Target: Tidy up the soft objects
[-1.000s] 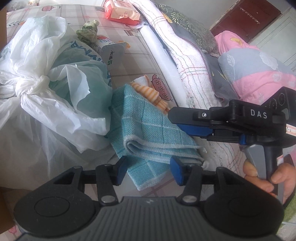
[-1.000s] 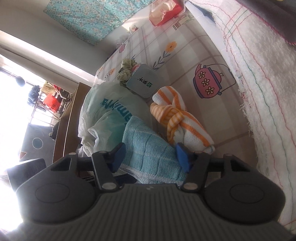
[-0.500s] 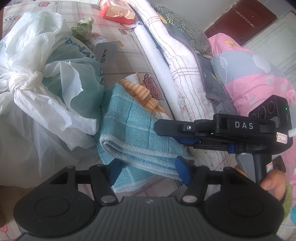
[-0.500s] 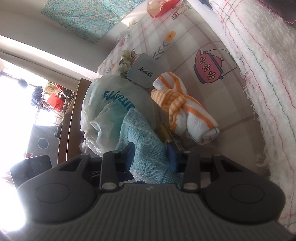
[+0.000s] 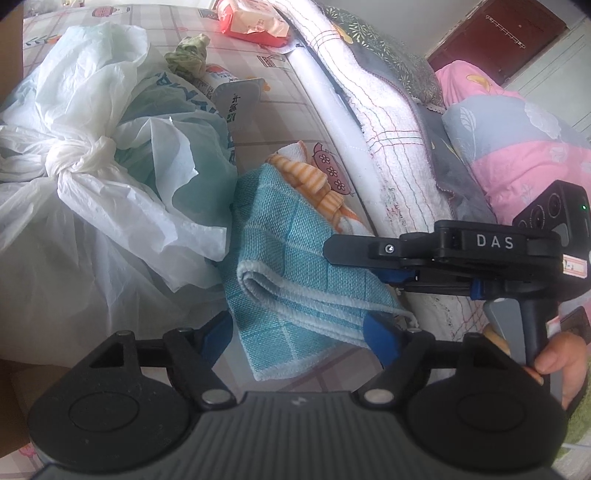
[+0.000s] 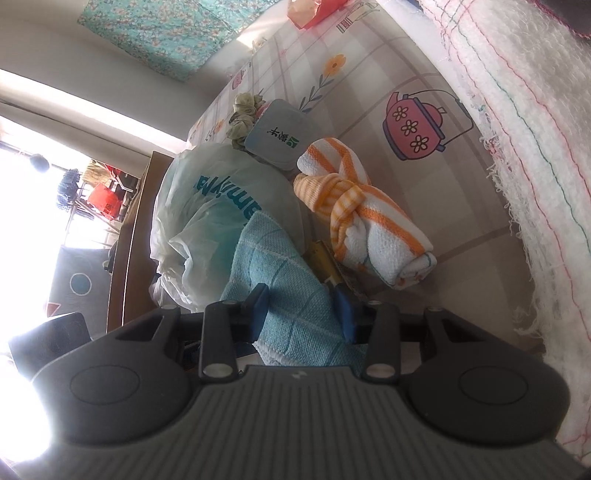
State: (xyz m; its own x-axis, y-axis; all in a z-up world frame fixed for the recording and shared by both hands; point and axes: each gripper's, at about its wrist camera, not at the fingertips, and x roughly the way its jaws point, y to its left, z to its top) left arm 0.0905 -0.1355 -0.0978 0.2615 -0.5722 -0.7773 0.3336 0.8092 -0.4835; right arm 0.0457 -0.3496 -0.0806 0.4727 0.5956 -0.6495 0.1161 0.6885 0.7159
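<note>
A folded teal checked towel (image 5: 291, 273) lies on the patterned bed sheet, also seen in the right wrist view (image 6: 295, 295). My right gripper (image 6: 303, 310) is shut on one end of it; its body shows in the left wrist view (image 5: 443, 254). My left gripper (image 5: 299, 332) is open, its blue pads on either side of the towel's near folded edge. A knotted orange-and-white striped towel (image 6: 365, 225) lies just beyond the teal one, partly hidden behind it in the left wrist view (image 5: 314, 184).
A tied white plastic bag (image 5: 103, 177) fills the left side. Behind it are a small white pack (image 5: 236, 103), a crumpled green cloth (image 5: 188, 55) and a red tissue pack (image 5: 251, 22). Folded blankets (image 5: 399, 122) run along the right.
My right gripper has closed on the teal towel's end. My left gripper has stayed open, drawing close around the towel's near edge.
</note>
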